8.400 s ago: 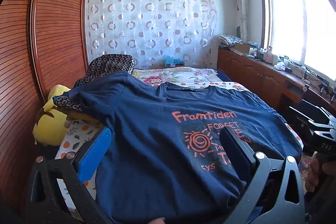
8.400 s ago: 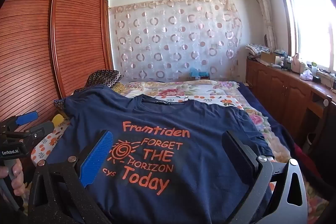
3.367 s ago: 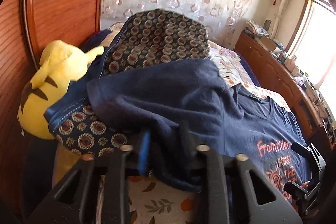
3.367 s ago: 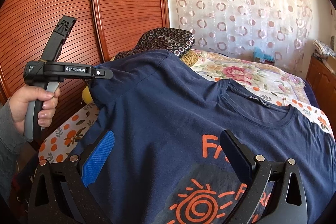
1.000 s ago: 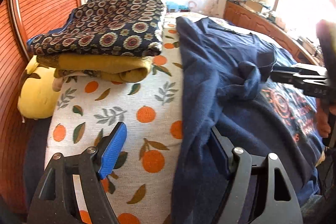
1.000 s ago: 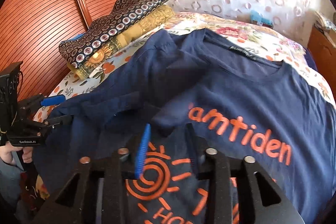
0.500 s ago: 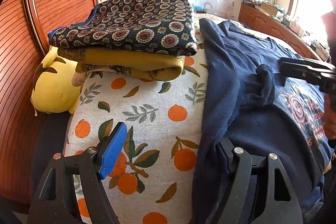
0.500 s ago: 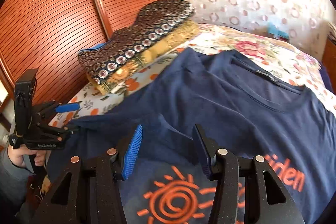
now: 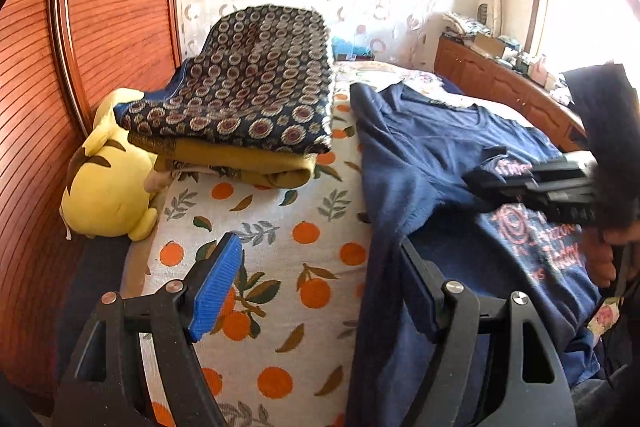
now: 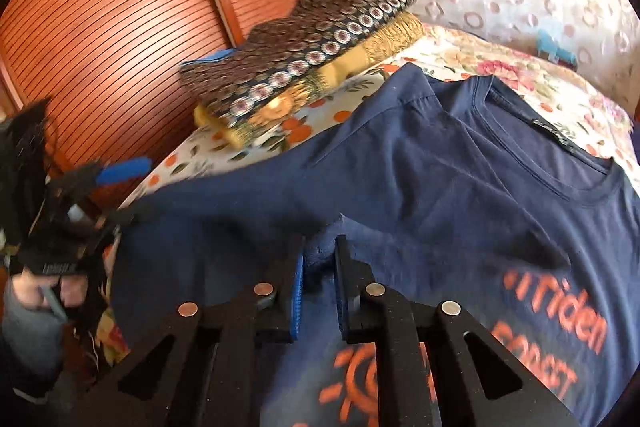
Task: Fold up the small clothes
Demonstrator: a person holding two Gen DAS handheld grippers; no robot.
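A navy T-shirt [image 9: 432, 163] with orange print lies on the bed; it also shows in the right wrist view [image 10: 460, 171]. Its left side is folded inward over the chest. My left gripper [image 9: 316, 279] is open, its right finger at the shirt's left edge, holding nothing. My right gripper [image 10: 320, 259] is shut on a bunched fold of the shirt's sleeve [image 10: 324, 243] over the chest. The right gripper also shows in the left wrist view [image 9: 540, 183], and the left gripper in the right wrist view [image 10: 96, 195].
A stack of folded patterned and mustard cloths [image 9: 248, 107] sits at the bed's left head end, next to a yellow plush toy [image 9: 108, 183]. An orange-print sheet [image 9: 280, 247] covers the bed. A wooden wardrobe [image 10: 120, 7] stands left, a sideboard [image 9: 500, 87] right.
My right gripper has gone from open to shut on the sleeve fold. My left gripper stays open and has drawn back slightly along the shirt's left edge.
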